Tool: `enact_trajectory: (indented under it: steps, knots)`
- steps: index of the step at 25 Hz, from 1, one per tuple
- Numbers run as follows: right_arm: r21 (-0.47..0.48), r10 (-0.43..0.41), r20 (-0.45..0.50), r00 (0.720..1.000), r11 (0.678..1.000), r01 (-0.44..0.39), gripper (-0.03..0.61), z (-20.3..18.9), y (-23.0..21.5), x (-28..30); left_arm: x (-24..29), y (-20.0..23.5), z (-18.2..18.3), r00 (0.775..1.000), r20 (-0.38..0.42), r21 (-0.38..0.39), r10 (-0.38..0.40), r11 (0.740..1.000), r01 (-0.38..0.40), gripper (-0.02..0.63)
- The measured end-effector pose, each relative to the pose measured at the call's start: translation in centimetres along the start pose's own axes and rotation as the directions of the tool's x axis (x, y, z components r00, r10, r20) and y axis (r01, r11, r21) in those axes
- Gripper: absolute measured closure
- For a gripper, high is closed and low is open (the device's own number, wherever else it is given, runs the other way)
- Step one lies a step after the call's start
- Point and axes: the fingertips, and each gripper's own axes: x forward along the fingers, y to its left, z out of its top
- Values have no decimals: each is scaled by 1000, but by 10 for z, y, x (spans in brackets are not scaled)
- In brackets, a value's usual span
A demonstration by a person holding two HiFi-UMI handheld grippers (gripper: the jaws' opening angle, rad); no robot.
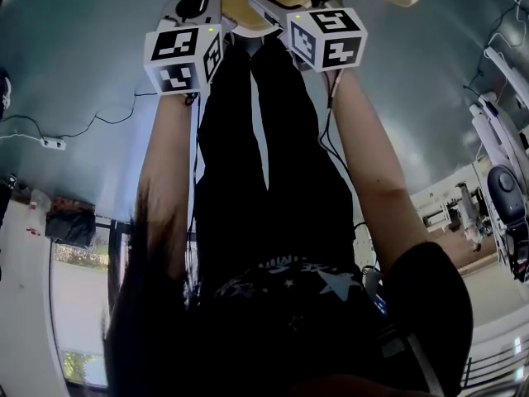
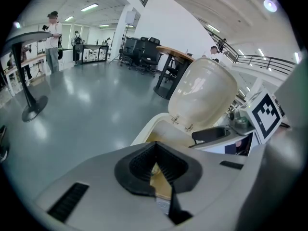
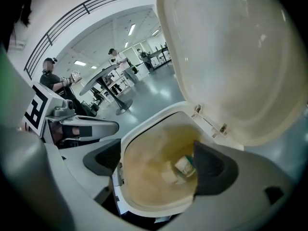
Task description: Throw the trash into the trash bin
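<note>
R gripper (image 3: 159,165) jaws wide apart, empty, over trash bin (image 3: 144,208) | trash (image 3: 185,166) inside | L gripper (image 2: 155,150) jaws together | lift R out clear of lid (image 3: 231,57)

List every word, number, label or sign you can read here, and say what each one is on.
No text is readable anywhere.
Printed label on the trash in the trash bin: too blurred to read.
The marker cube and its twin: black-and-white square patterns only, no words.
</note>
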Motion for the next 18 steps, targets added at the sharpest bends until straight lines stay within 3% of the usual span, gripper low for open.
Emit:
enact_trajectory:
  steps: [18]
  knots:
    - [58, 4, 111, 994, 998, -10, 120, 58, 58, -85, -75, -53, 58, 994, 22, 140, -105, 985, 101, 603]
